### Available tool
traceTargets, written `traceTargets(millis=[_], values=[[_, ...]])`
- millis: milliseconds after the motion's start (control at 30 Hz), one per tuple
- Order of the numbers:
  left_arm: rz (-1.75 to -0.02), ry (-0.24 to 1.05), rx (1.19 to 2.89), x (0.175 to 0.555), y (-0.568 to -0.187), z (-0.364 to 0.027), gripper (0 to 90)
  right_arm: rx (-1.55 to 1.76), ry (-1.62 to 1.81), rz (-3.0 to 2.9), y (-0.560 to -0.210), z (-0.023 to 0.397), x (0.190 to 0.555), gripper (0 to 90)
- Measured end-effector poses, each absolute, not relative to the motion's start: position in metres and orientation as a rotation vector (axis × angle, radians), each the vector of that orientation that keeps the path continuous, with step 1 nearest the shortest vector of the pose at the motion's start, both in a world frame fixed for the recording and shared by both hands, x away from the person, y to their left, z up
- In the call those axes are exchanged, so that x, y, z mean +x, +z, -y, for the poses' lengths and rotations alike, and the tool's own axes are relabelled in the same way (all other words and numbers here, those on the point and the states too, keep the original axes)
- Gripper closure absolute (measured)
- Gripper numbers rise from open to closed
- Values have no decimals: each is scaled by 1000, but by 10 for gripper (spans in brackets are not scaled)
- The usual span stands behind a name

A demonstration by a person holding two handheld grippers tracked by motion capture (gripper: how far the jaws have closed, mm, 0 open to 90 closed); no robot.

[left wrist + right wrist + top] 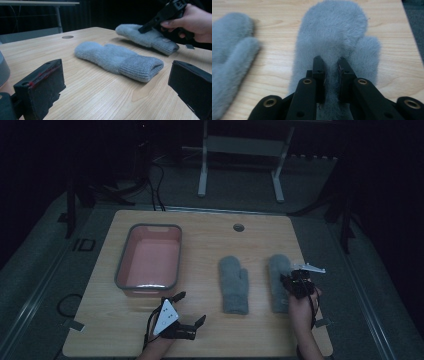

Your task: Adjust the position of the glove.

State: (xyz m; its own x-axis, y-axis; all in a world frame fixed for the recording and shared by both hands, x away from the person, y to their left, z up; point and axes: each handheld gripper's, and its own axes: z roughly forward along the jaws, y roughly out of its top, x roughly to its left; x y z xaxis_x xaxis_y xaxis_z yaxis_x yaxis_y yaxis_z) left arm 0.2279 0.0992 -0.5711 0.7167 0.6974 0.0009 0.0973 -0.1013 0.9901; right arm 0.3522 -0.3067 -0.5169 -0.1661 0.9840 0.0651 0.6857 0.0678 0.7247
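Two grey fuzzy mittens lie on the wooden table (210, 240). The left mitten (233, 284) (117, 59) (229, 57) lies flat, cuff toward me. On the right mitten (279, 279) (147, 37) (337, 37) my right gripper (295, 281) (331, 62) (147, 26) is shut, pinching a ridge of its fabric between the jaws. Near the table's front edge my left gripper (192, 308) (117, 82) rests open, nothing between its jaws, pointing toward the left mitten.
A pink tub with a grey rim (149, 257) stands on the left half of the table. A round cable hole (238, 227) (67, 37) sits near the far edge. A white table frame (240, 155) stands on the floor behind.
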Motion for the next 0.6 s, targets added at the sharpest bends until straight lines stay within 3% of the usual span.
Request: traceTargets(millis=[167, 367, 433, 600], values=[[-653, 574, 1619, 228, -571, -99, 8, 1663, 814, -1924, -536, 309, 364, 728], [-658, 573, 1615, 228, -571, -99, 8, 1657, 921, -1894, -522, 318, 358, 424], [-660, 572, 1614, 228, -571, -100, 8, 1640, 901, -1902, -514, 317, 353, 383], [-656, 575, 1616, 228, -571, -99, 8, 1597, 885, -1924, -509, 312, 338, 386]])
